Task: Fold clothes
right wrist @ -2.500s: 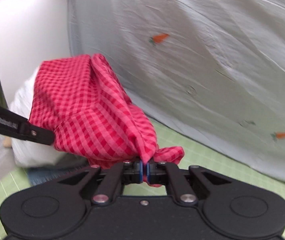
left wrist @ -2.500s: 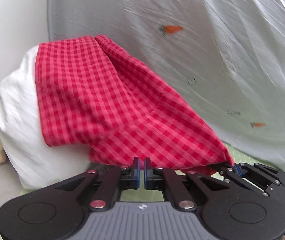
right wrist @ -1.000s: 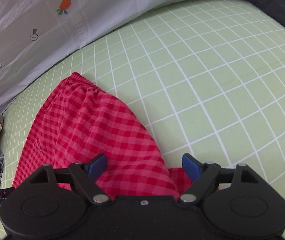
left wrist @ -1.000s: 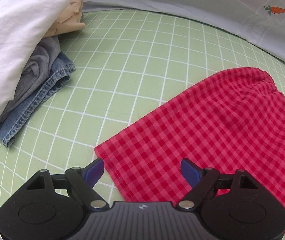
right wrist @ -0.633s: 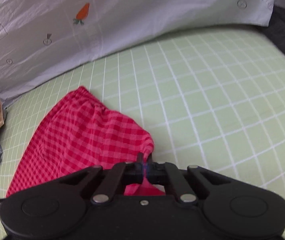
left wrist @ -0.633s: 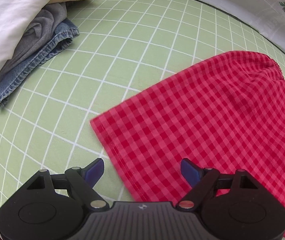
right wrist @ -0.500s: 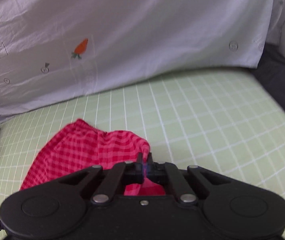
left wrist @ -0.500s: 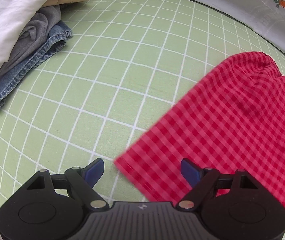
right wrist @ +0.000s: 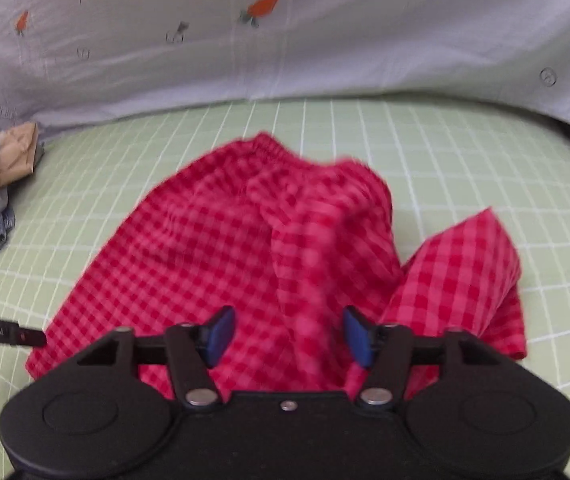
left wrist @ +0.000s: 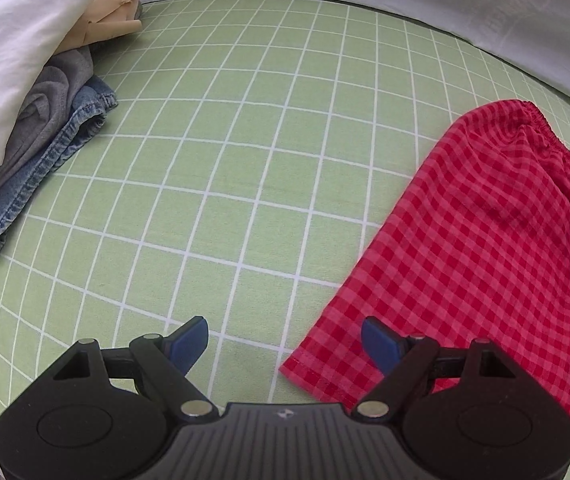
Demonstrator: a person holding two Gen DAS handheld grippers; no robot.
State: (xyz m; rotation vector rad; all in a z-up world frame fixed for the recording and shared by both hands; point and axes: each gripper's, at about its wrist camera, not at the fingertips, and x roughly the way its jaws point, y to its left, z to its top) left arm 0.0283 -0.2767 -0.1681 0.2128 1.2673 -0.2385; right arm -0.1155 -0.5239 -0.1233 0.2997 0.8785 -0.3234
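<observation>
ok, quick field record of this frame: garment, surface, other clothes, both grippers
garment: red checked cloth shorts, lying rumpled, one corner folded over at right
surface: green gridded mat
backdrop: pale grey carrot-print sheet
other clothes: pile at left with white cloth, grey garment, blue denim, tan item
left gripper: open, empty
right gripper: open, above shorts

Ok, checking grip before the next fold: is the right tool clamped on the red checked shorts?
No, the right tool is open, its blue pads spread above the red checked shorts.
</observation>
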